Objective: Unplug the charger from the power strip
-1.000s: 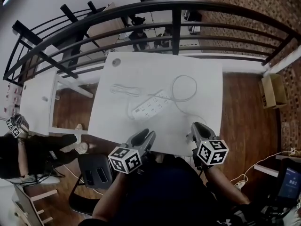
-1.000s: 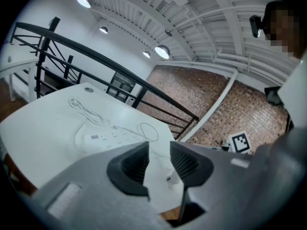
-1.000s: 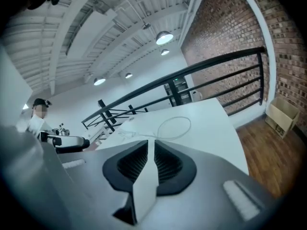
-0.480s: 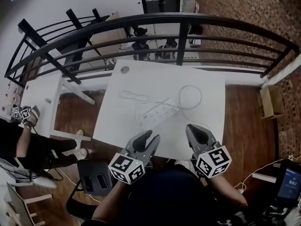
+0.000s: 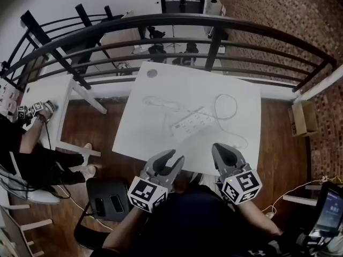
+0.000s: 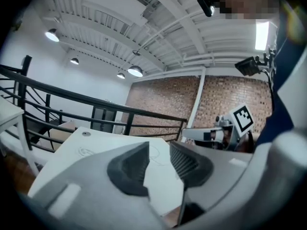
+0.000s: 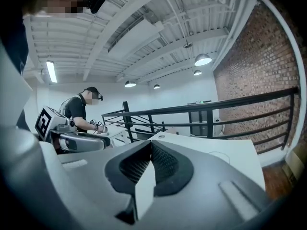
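A white power strip (image 5: 194,125) lies slantwise in the middle of the white table (image 5: 155,138). A thin white charger cable (image 5: 159,104) trails off to its left, and a cord loop (image 5: 226,106) curls to its right. The plug itself is too small to make out. Both grippers hover over the table's near edge, well short of the strip. My left gripper (image 5: 170,158) (image 6: 159,159) is open, and only the tabletop shows in the gap. My right gripper (image 5: 222,150) (image 7: 151,152) is shut, its pads meeting at the tips with nothing between them.
A black railing (image 5: 177,25) curves round behind the table. A small round disc (image 5: 152,73) sits at the table's far left corner. At the left are a second white table (image 5: 53,106) and a seated person (image 5: 21,154). A black chair (image 5: 107,197) stands near me. A cardboard box (image 5: 300,116) is on the floor at right.
Both grippers have lifted and rolled a little. The head view has drifted, so the table and strip now sit further right in the picture. The person at left has shifted.
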Demonstrator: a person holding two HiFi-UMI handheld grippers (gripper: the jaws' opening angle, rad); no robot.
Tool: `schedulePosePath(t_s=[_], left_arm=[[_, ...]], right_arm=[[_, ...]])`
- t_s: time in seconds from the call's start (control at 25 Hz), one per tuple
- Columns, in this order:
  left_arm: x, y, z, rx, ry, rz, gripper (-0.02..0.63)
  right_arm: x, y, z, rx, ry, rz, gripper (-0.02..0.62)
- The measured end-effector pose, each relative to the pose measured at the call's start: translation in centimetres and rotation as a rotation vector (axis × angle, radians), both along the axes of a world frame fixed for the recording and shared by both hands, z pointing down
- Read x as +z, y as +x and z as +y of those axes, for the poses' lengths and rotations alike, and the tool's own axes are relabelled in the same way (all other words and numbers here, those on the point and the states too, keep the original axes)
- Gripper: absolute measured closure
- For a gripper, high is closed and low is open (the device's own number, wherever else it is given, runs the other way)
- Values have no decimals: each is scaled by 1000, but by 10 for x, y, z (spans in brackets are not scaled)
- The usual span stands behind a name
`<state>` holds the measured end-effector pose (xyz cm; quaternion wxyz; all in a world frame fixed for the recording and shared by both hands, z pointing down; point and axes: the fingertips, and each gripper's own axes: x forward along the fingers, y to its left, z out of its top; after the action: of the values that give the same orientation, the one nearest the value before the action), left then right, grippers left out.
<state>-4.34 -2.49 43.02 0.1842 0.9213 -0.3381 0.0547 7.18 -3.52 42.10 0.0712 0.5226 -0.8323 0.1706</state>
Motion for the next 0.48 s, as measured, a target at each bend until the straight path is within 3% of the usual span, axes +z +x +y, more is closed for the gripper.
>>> schedulePosePath(t_s=[0.32,0.48], left_arm=[[4,-36,21,30,33,12,476],[9,-40,30,64,-23,64,482]], right_arm=[[-2,-47,27,9,33,97,584],[2,-54,40,44,-6,97,584]])
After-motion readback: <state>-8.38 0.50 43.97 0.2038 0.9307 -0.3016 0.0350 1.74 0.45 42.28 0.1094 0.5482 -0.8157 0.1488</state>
